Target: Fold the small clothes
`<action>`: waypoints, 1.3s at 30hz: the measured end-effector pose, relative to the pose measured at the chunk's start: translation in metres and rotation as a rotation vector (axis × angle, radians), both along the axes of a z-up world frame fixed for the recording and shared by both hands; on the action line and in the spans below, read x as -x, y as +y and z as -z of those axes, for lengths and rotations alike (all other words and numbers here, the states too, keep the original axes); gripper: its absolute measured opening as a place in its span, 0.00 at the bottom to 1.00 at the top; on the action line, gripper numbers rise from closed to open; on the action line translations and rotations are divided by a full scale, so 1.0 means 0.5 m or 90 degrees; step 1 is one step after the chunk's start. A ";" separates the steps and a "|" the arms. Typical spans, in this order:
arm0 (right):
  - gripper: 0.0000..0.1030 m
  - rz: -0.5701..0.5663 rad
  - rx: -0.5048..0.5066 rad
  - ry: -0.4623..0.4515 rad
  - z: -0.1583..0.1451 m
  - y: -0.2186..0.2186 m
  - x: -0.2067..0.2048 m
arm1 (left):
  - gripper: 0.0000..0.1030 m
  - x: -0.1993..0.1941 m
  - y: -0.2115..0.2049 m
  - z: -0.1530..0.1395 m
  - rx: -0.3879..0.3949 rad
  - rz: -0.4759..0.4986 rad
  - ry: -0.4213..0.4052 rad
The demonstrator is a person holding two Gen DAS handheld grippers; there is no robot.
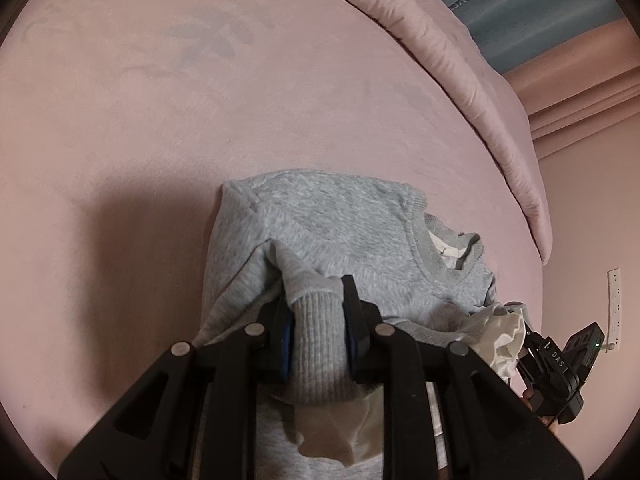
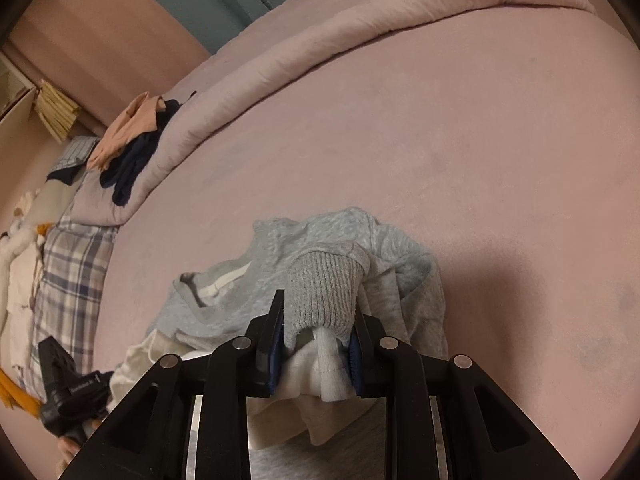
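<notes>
Nearest the cameras, the left gripper [image 1: 316, 320] has its two black fingers closed on a ribbed grey sleeve cuff [image 1: 316, 344], and the right gripper [image 2: 316, 332] likewise pinches the other ribbed cuff [image 2: 324, 292] with its white lining. Beyond them the small light-grey fleece sweatshirt [image 1: 340, 236] lies bunched on the pink bed sheet [image 1: 200, 100]. Farther off are the rolled pink quilt [image 2: 360, 28] and, far left, a heap of peach and navy clothes [image 2: 132, 144].

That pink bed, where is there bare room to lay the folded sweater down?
Bare pink sheet lies beyond the grey sweater, up to the rolled quilt, and beside it on the shadowed side. It is crowded by the heap of clothes on the quilt's end, and by both grippers, left gripper and right gripper.
</notes>
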State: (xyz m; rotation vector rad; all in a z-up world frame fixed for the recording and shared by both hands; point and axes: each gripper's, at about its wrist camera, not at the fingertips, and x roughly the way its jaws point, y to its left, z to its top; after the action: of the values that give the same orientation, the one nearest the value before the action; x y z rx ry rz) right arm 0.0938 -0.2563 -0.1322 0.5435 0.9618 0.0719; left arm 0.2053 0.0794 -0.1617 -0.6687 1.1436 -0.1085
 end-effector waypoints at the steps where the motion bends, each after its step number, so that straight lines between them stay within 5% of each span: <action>1: 0.23 0.000 0.000 0.000 0.000 0.000 0.000 | 0.21 -0.001 0.000 0.000 0.001 -0.002 0.002; 8: 0.32 0.009 -0.018 0.001 -0.005 -0.002 -0.003 | 0.23 -0.009 -0.006 -0.005 0.002 -0.006 0.008; 16: 0.58 0.008 -0.029 -0.018 -0.028 0.004 -0.004 | 0.57 -0.002 -0.006 -0.040 0.008 -0.016 -0.023; 19: 0.65 0.021 -0.019 -0.030 -0.037 0.000 -0.004 | 0.62 0.000 -0.004 -0.055 -0.018 -0.027 -0.040; 26: 0.68 0.044 -0.020 -0.038 -0.045 -0.011 -0.017 | 0.66 -0.006 0.013 -0.059 -0.005 -0.051 -0.044; 39: 0.68 0.038 0.012 -0.050 -0.056 0.012 -0.057 | 0.70 -0.044 0.011 -0.069 -0.059 -0.058 -0.058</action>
State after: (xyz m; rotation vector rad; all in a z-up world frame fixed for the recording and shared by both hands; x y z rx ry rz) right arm 0.1221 -0.2504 -0.1040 0.5475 0.8690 0.0310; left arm 0.2272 0.0848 -0.1271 -0.6258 1.0233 -0.0074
